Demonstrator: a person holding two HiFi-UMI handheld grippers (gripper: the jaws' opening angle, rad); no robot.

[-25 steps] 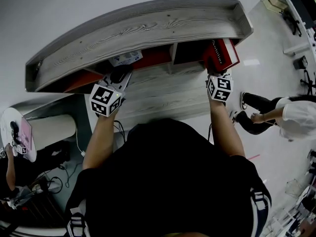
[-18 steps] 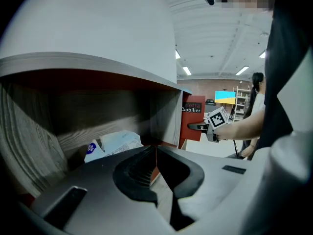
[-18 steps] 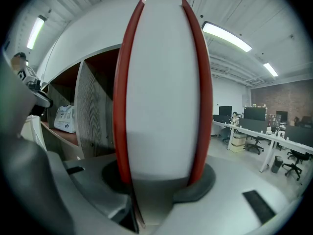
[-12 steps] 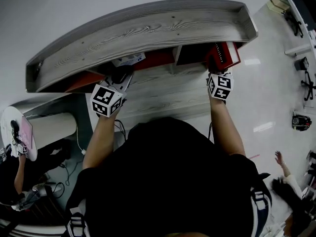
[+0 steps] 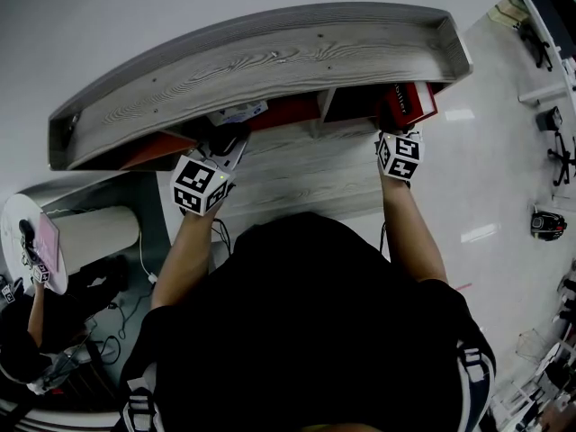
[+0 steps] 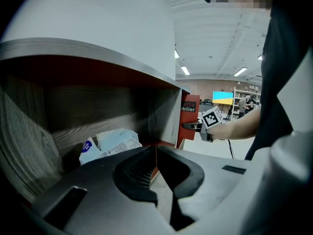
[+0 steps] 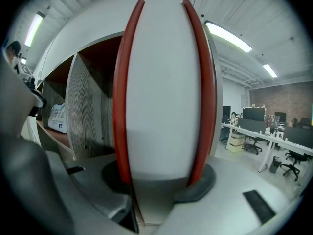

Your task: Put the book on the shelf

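The red-covered book (image 5: 409, 104) stands upright, its far end inside the right compartment of the grey wooden shelf (image 5: 270, 61). My right gripper (image 5: 393, 131) is shut on its near end. In the right gripper view the book (image 7: 164, 92) fills the middle, white page edges between red covers, with my right gripper (image 7: 164, 180) clamped on it beside the shelf divider (image 7: 90, 111). My left gripper (image 5: 225, 142) hovers at the left compartment with its jaws together and nothing in them. From the left gripper (image 6: 155, 148) view, the book (image 6: 189, 114) shows beyond the divider.
A white and blue packet (image 6: 110, 143) lies in the left compartment, also the packet (image 5: 238, 112) in the head view. A round white table (image 5: 36, 241) stands at the lower left. Office desks and chairs (image 7: 266, 136) stand far off to the right.
The book has gone slightly deeper into the right compartment. My left gripper has edged a little to the right. A person on the floor at the right has left the view.
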